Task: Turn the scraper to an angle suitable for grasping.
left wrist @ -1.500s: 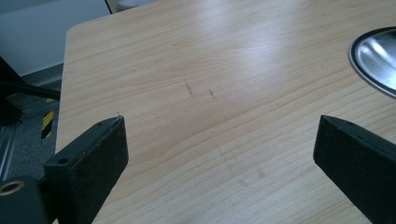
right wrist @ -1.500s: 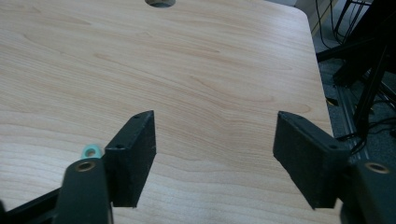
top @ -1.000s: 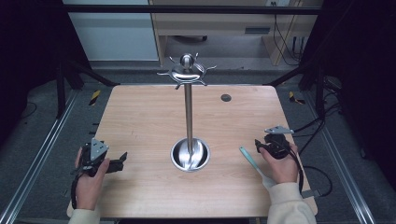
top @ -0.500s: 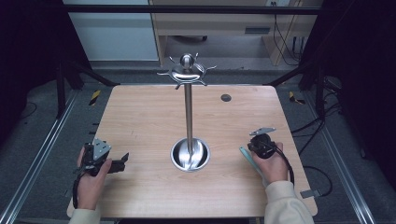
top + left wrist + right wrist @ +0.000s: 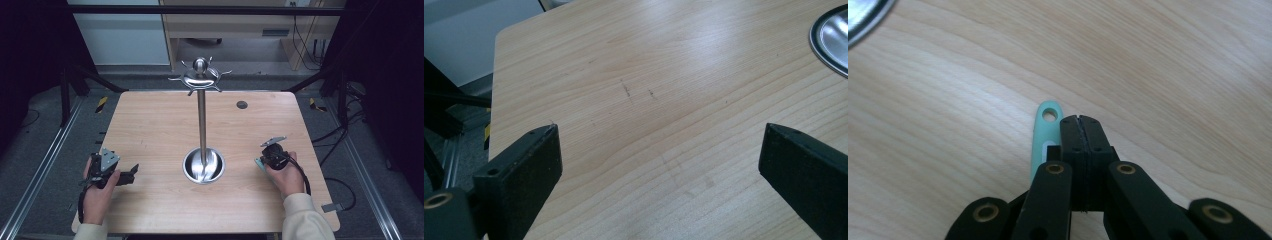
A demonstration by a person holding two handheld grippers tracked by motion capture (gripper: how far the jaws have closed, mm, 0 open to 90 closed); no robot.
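Observation:
A slim teal utensil handle (image 5: 1044,135) with a hole at its end lies flat on the wooden table (image 5: 150,125); from above a short piece of the handle (image 5: 259,163) shows at the right hand. My right gripper (image 5: 1080,120) is shut, jaws pressed together with nothing between them, and the handle runs along its left jaw. From the high view the right gripper (image 5: 266,161) points down at the table, right of the steel stand (image 5: 201,125). My left gripper (image 5: 131,172) rests at the front left, and its jaws stand wide open over bare wood (image 5: 659,145).
The stand rises from a round steel dish (image 5: 190,170) at the table's middle and ends in a hooked crown (image 5: 200,77). The dish rim shows in the gripper views (image 5: 831,35) (image 5: 863,15). A dark round plug (image 5: 242,104) sits at the far right.
The right hand has moved left toward the stand and a little down, and now covers most of the teal handle. The left hand has stayed put.

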